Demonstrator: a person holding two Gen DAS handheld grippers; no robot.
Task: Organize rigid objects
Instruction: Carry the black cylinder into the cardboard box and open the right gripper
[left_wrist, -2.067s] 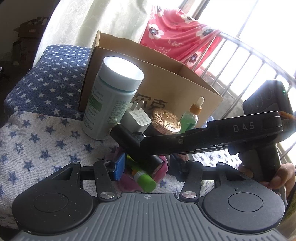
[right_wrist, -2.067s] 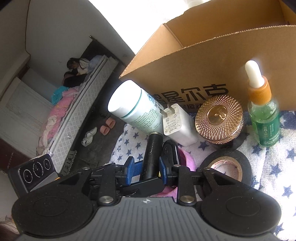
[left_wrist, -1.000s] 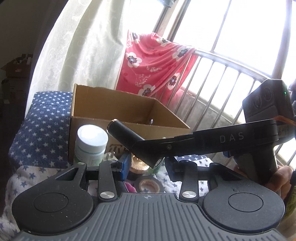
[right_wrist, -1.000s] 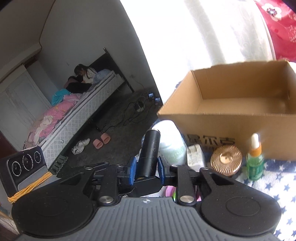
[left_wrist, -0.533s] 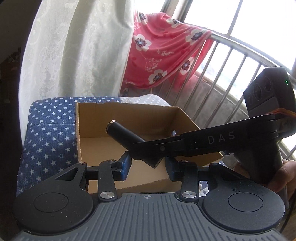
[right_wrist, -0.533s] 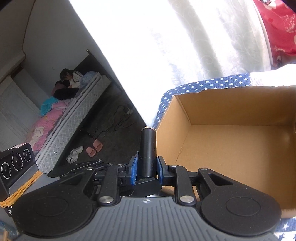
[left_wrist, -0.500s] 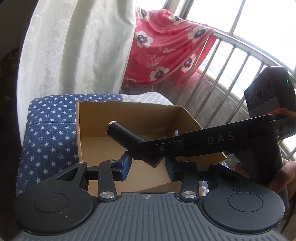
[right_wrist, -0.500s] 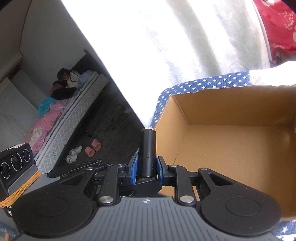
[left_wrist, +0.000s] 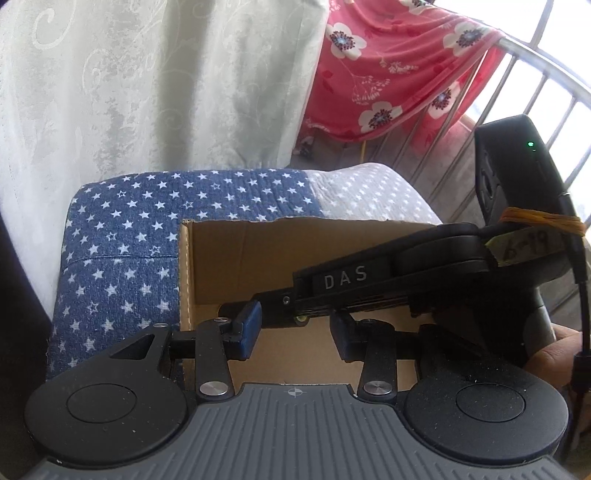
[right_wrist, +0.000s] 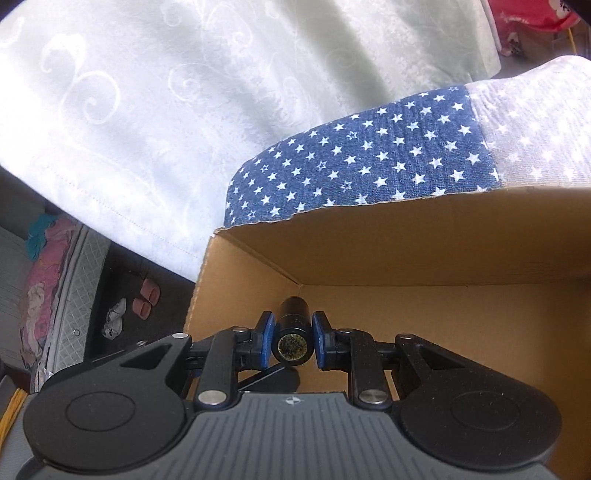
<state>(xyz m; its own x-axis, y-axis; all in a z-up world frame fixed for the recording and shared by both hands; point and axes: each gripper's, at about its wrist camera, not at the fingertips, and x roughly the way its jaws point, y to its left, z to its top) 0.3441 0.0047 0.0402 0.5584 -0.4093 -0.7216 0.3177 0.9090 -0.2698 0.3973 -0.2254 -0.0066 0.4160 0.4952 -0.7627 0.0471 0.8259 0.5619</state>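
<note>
Black tube held low inside the cardboard box, ready to set down.

The right gripper (right_wrist: 293, 345) has its blue pads (right_wrist: 265, 344) clamped on a black tube (right_wrist: 292, 328), which points down toward the near-left corner of the cardboard box (right_wrist: 406, 254) on the star-print cloth (right_wrist: 369, 158). The left gripper (left_wrist: 295, 334) hovers over the same box with its fingers apart and nothing between them. To finish well, I would lower the tube until it rests on the box floor, lay it flat along the left wall so it cannot roll, then spread the pads and lift straight up, clear of the other gripper.
</note>
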